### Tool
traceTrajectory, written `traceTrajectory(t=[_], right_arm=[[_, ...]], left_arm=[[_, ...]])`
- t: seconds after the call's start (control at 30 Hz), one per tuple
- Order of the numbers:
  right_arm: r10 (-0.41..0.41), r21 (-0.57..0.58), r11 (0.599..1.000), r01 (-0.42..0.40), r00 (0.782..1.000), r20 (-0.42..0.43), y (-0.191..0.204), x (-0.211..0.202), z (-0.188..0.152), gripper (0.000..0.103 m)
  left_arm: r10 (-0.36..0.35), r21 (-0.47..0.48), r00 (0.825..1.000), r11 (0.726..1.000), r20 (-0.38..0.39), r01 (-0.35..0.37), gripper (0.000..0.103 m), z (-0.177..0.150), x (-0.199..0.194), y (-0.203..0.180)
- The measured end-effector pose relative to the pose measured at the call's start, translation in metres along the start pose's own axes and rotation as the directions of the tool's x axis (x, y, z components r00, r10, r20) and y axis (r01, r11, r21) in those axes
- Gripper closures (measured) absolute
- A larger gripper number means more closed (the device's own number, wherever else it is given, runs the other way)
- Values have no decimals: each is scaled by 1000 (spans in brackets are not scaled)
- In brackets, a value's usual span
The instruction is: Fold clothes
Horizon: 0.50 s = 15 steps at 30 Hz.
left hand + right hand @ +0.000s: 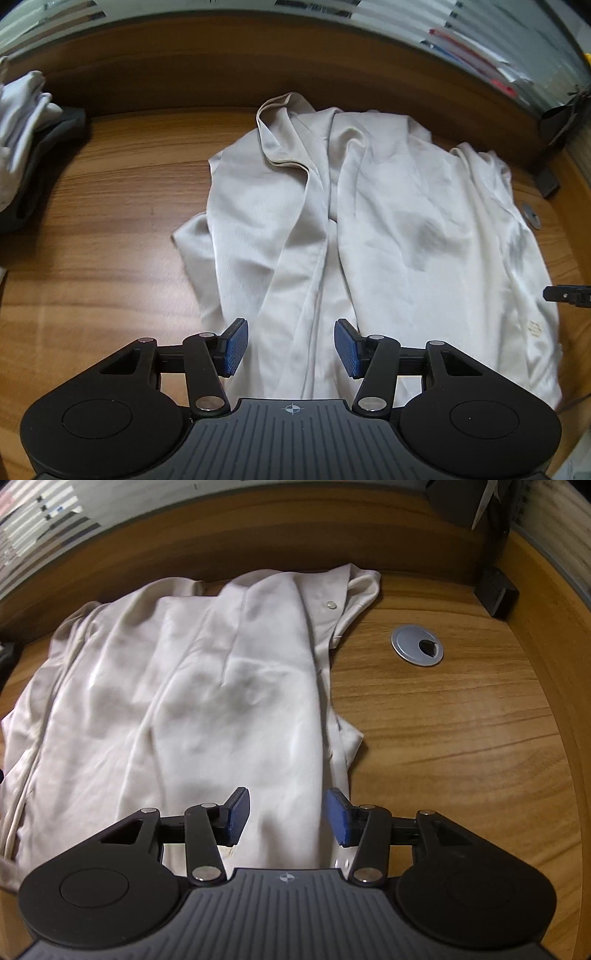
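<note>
Cream satin shirt lies ahead of both open hand-held grippers, long axis running away from them.

Cream satin shirt, loosely folded lengthwise with creases running front to back, lies flat on the brown wood-grain tabletop, its near hem just under both tools and its far end by the tabletop's back edge. The left hand-held gripper hovers above the near hem towards the shirt's left side, blue pads apart about halfway, cloth below them but nothing pinched. The right hand-held gripper hangs over the near hem at the shirt's right edge, jaws likewise half open and empty. Neither is clearly nearer; a next fold probably means both closing on the near hem. A silver cable grommet sits well to the right, a pile of white and dark clothes far left.
</note>
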State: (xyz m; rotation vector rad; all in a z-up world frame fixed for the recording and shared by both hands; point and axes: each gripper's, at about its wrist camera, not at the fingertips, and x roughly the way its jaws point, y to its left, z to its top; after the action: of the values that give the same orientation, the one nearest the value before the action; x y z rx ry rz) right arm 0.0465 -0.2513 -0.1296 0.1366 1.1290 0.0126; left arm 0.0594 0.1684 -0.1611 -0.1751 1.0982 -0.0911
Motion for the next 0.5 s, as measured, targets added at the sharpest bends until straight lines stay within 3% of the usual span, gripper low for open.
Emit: traceTrajectory(t=[0.23, 0.4, 0.43, 0.5], right_arm=[[20, 1, 1000, -20, 999, -27, -3, 25, 22, 51], [26, -18, 999, -27, 999, -43, 1, 40, 37, 52], [27, -17, 999, -28, 999, -47, 1, 42, 39, 54], [33, -16, 999, -34, 998, -55, 2, 46, 43, 67]], left_arm=[[-22, 28, 999, 999, -24, 23, 48, 25, 28, -6], [-37, -34, 999, 999, -13, 37, 48, 38, 45, -7], [-29, -41, 1000, 999, -8, 29, 49, 40, 48, -7], [-21, -53, 1000, 998, -2, 21, 49, 43, 52, -9]])
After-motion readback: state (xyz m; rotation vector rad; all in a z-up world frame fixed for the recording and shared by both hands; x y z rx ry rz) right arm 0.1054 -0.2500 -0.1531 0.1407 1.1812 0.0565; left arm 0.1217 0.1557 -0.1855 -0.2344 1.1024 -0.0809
